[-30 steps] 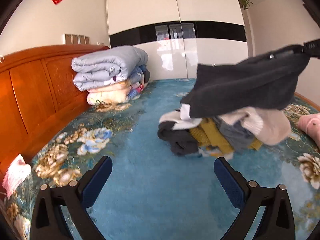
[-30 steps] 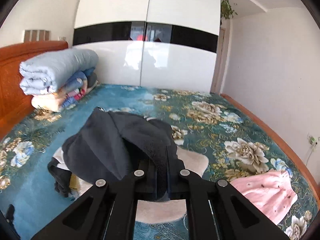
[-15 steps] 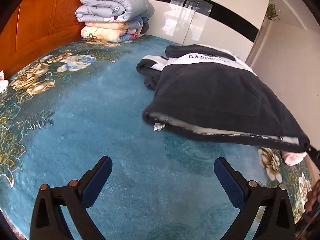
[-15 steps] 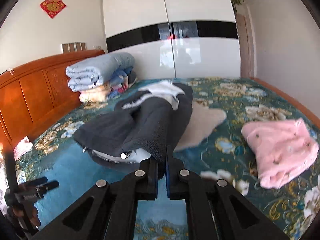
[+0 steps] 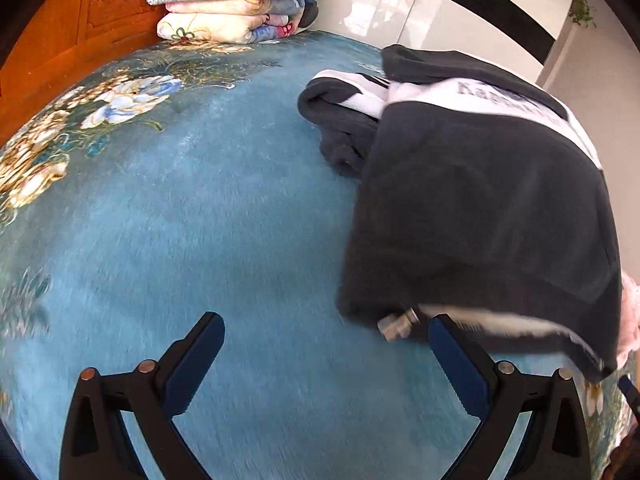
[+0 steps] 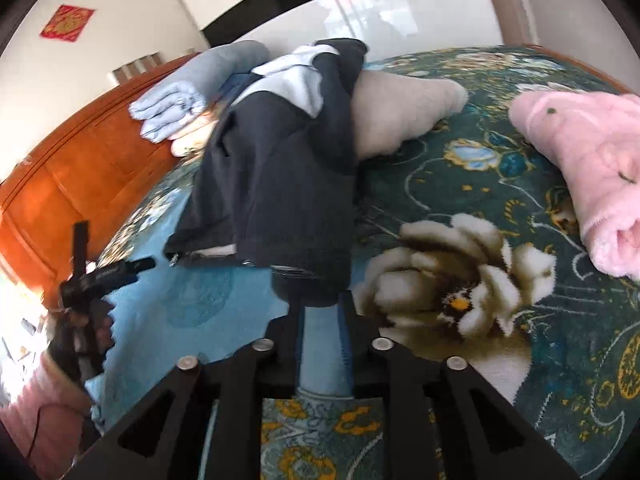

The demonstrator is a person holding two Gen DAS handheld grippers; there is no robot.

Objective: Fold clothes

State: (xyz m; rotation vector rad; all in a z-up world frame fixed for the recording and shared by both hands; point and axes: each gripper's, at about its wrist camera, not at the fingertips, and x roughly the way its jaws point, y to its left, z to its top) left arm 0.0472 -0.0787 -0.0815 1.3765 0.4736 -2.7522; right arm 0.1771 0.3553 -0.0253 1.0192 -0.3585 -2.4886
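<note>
A dark grey fleece jacket with a white lettered band lies spread on the blue floral bedspread, draped partly over the clothes pile. My left gripper is open just above the bed, and its right finger sits beside the jacket's hem and metal zip end. In the right wrist view the jacket runs away from my right gripper, which is shut on a bunched corner of the hem. The left gripper shows at the left, held by a hand.
A pink garment and a beige one lie to the right of the jacket. Folded quilts are stacked against the wooden headboard. A white wardrobe stands behind the bed.
The right gripper has pulled the jacket nearer and lower, spreading it on the bed. The left gripper has moved in close to the jacket's hem, still open.
</note>
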